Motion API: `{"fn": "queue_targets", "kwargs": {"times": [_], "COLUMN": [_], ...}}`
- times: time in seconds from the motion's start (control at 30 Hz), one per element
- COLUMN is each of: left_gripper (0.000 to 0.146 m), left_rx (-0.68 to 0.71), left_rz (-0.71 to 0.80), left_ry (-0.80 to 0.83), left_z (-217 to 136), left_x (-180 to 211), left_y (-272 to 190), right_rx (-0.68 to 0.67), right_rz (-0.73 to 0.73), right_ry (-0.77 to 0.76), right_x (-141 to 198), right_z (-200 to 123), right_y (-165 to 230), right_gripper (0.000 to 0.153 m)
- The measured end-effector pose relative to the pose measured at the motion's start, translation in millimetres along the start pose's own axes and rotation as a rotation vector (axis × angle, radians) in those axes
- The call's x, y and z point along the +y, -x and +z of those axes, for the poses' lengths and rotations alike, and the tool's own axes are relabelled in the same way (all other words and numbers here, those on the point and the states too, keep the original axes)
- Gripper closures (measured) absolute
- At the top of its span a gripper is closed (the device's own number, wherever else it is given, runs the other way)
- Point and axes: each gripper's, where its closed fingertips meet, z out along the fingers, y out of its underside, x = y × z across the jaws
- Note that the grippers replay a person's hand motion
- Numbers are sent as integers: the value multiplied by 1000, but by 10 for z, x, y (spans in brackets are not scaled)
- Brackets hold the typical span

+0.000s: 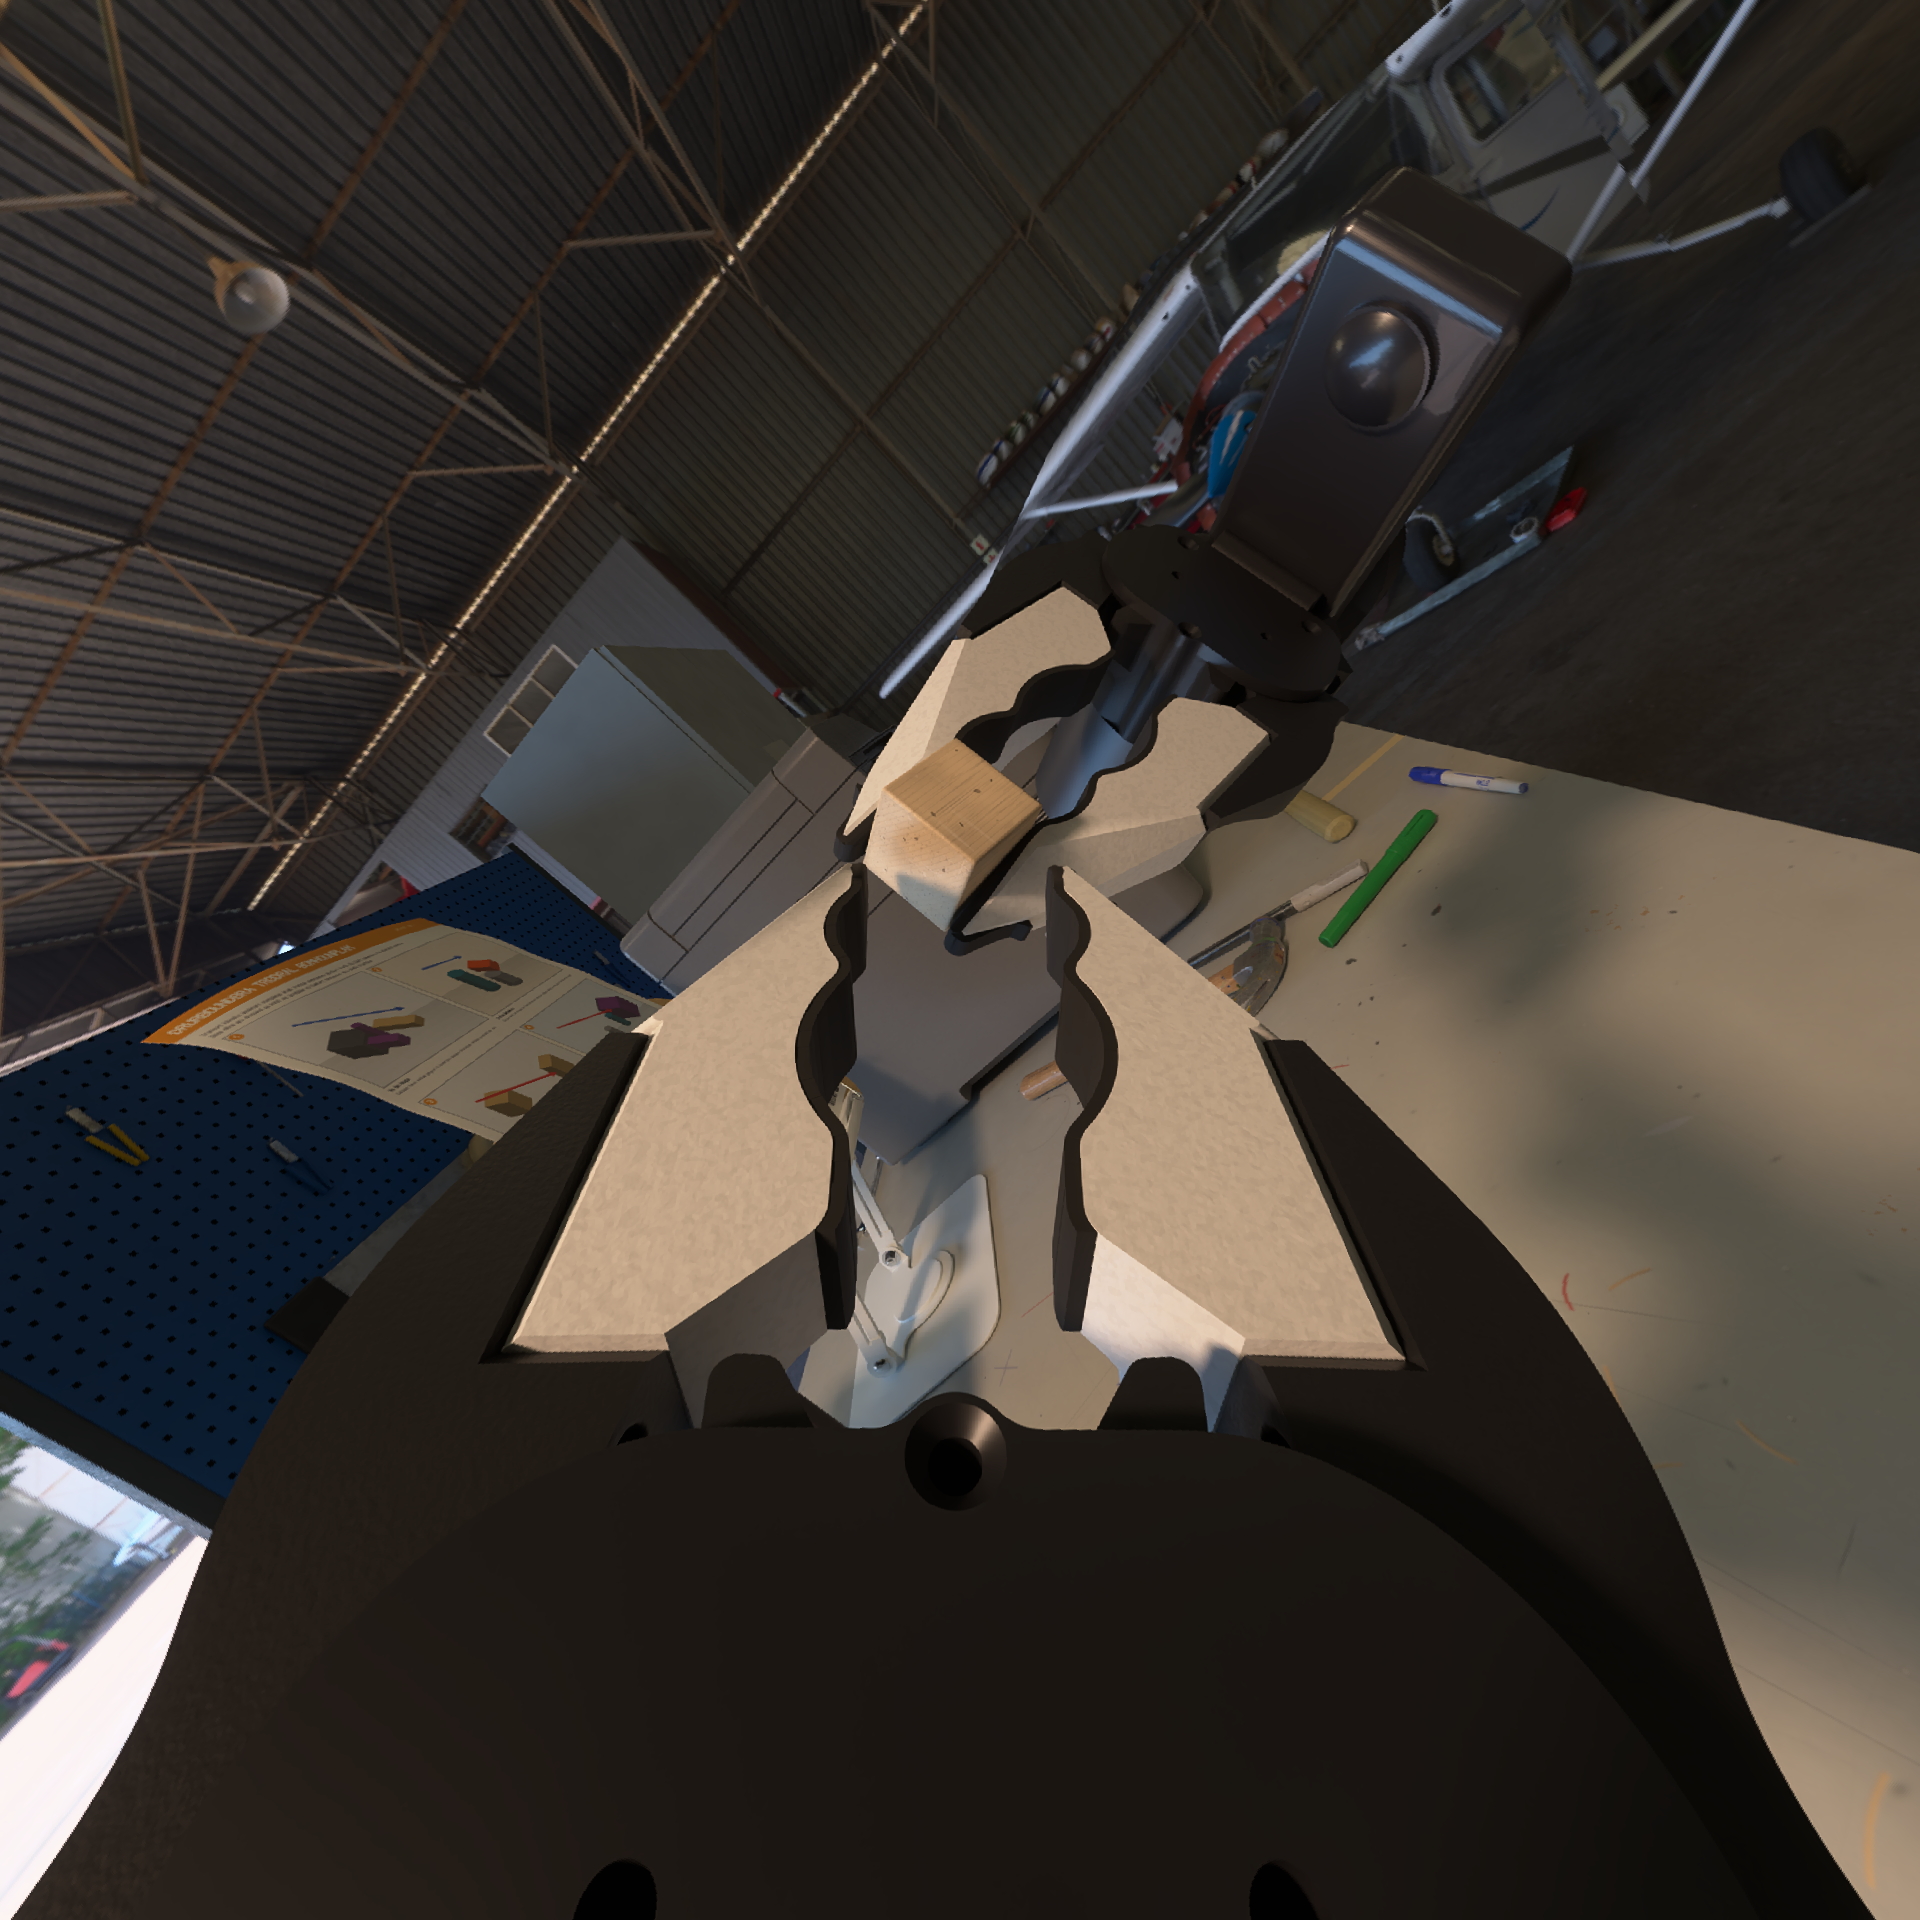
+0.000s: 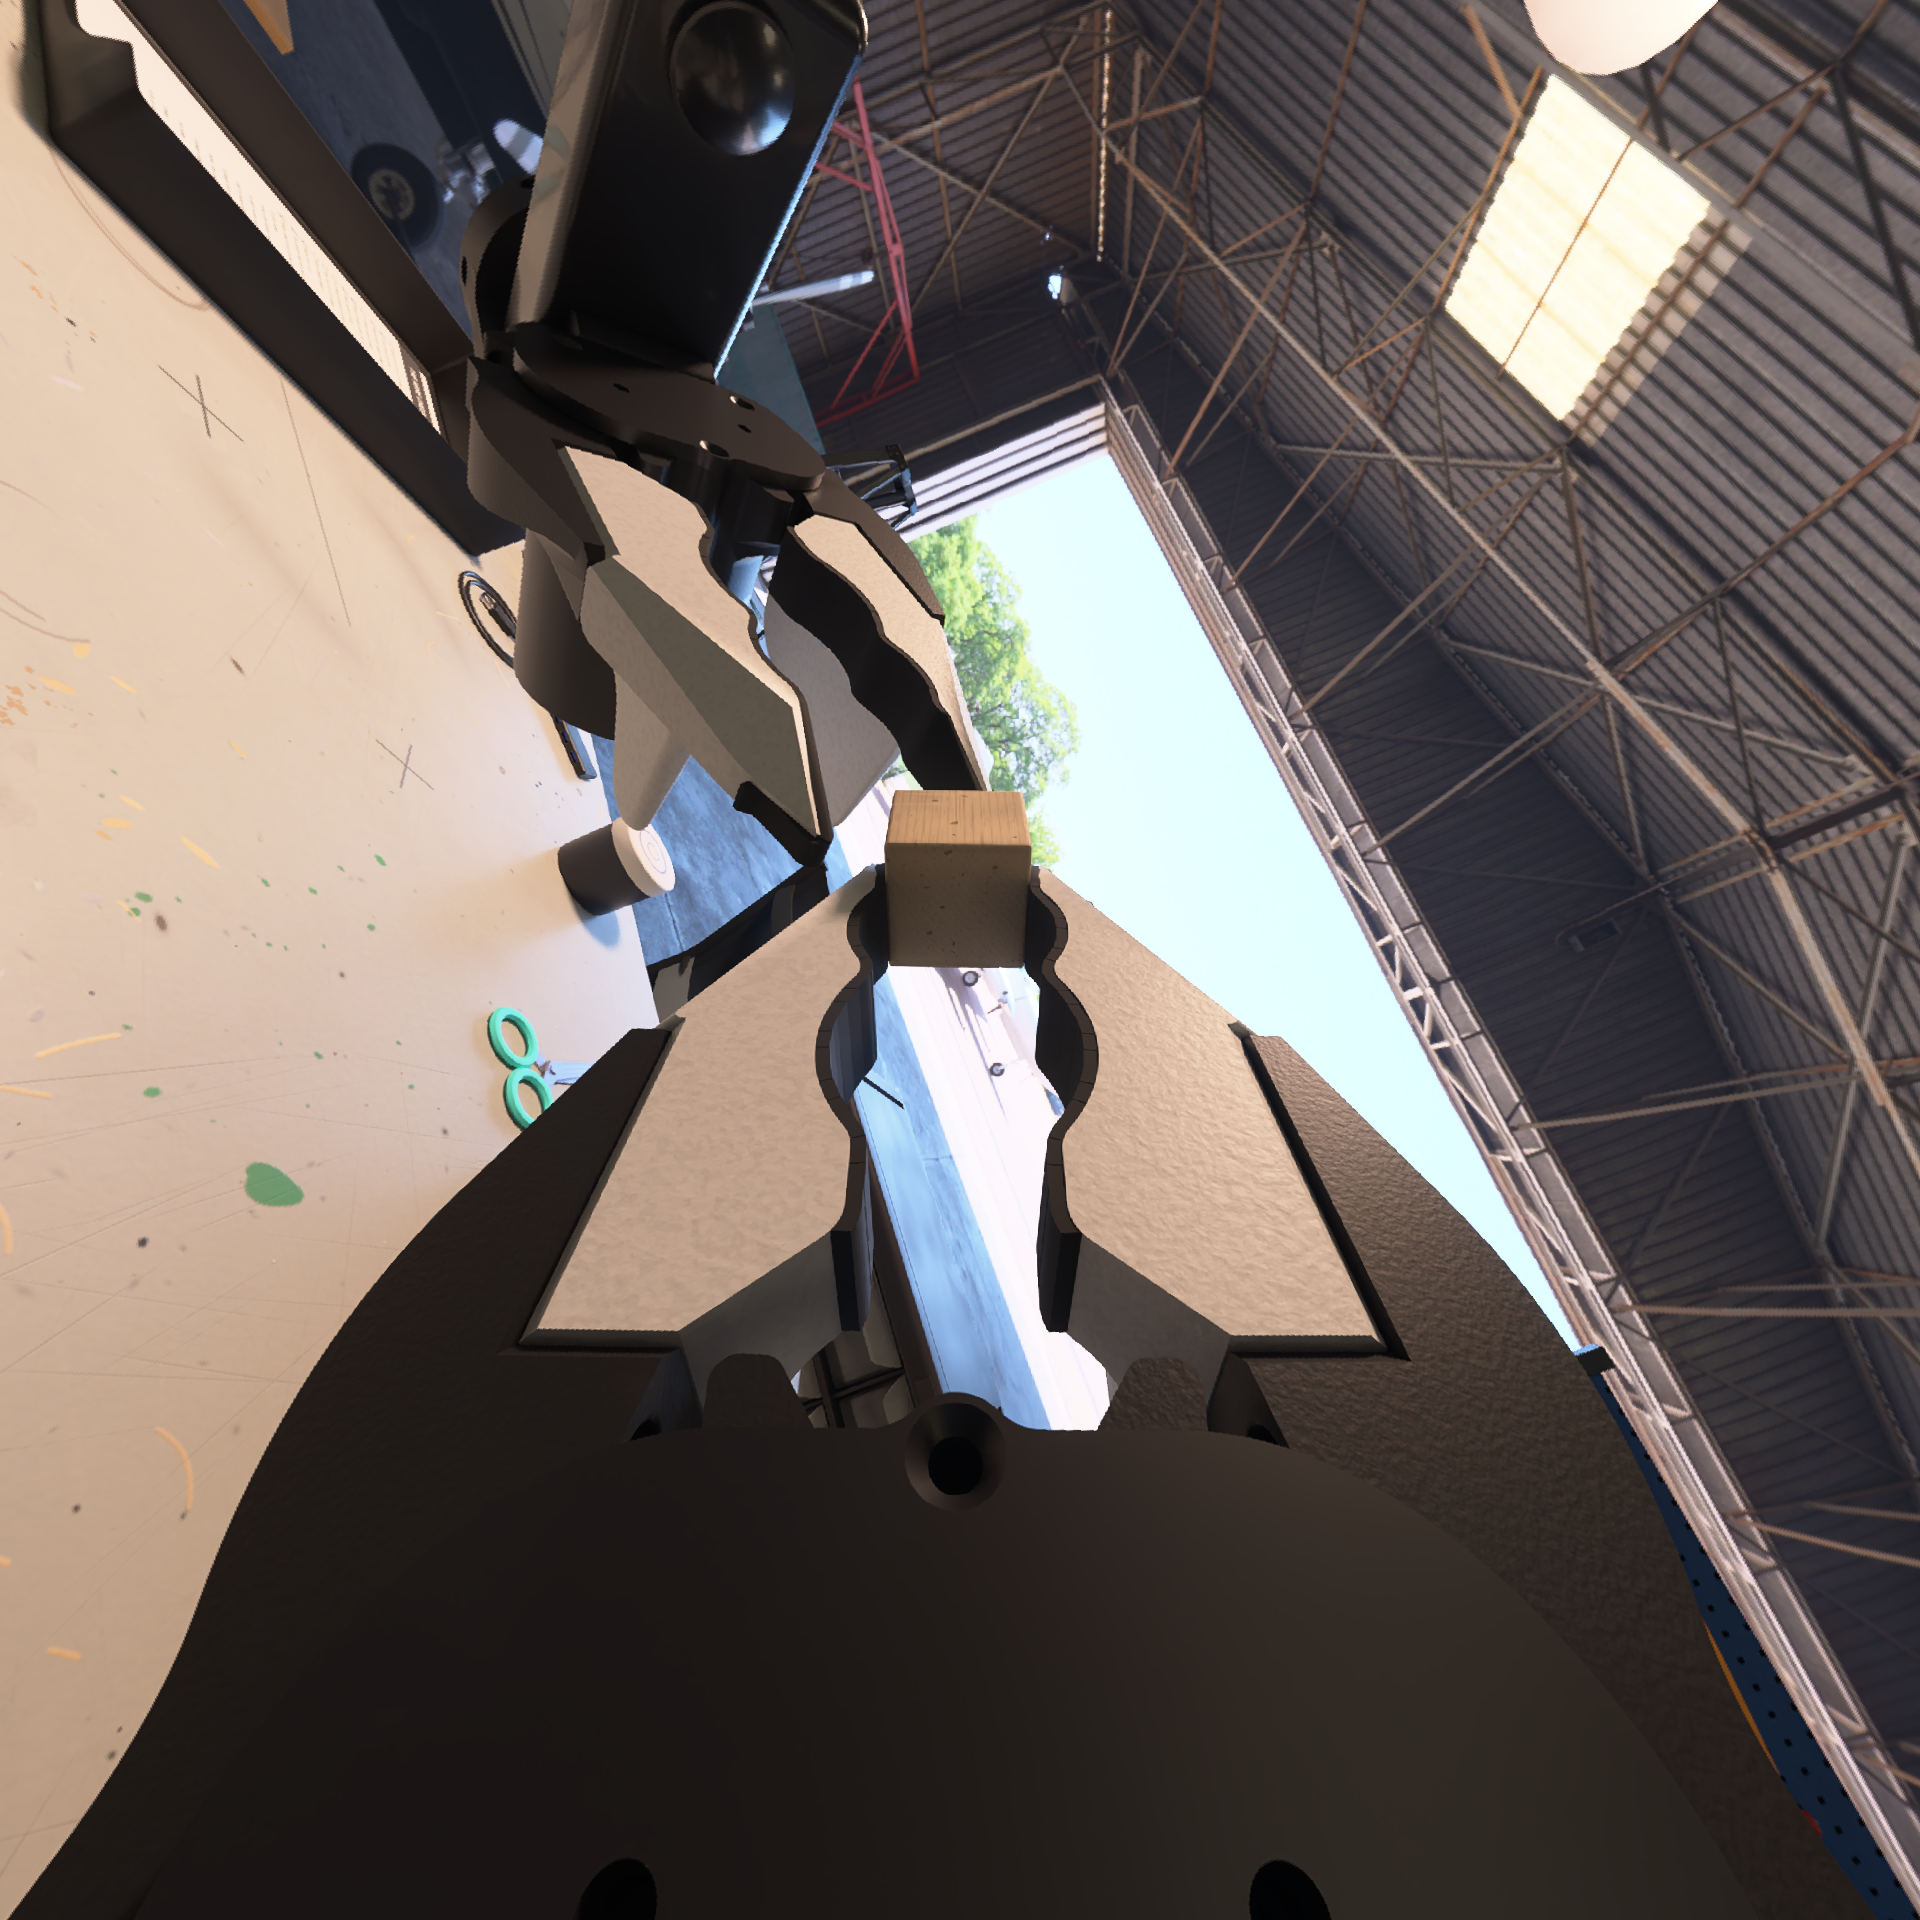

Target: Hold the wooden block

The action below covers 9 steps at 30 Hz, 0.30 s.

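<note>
In the left wrist view, the left gripper [image 1: 956, 883] has its beige-padded fingers spread with nothing between them. Just beyond its tips, the pale square-cut wooden block [image 1: 951, 836] is pinched by the right gripper [image 1: 961, 862], raised above the cream worktable [image 1: 1558, 1143] (where a green marker pen [image 1: 1377, 878] lies well off to the side).

In the right wrist view, the right gripper [image 2: 956, 883] clamps the wooden block [image 2: 956, 883] at its fingertips, and the left gripper [image 2: 810, 821] hangs near, fingers apart. Teal-handled scissors [image 2: 520, 1065] rest on the table [image 2: 260, 727].
</note>
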Motion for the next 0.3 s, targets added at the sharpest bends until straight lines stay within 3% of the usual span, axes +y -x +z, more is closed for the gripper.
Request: {"fn": "queue_targets", "kwargs": {"times": [0.3], "left_gripper": [112], "left_rx": [2], "left_rz": [-10], "left_ry": [-7], "left_z": [15], "left_x": [-32], "left_y": [-20], "right_rx": [2], "right_rz": [-3], "right_ry": [3], "right_x": [-5], "right_z": [-14], "right_y": [-16], "right_gripper": [128]}}
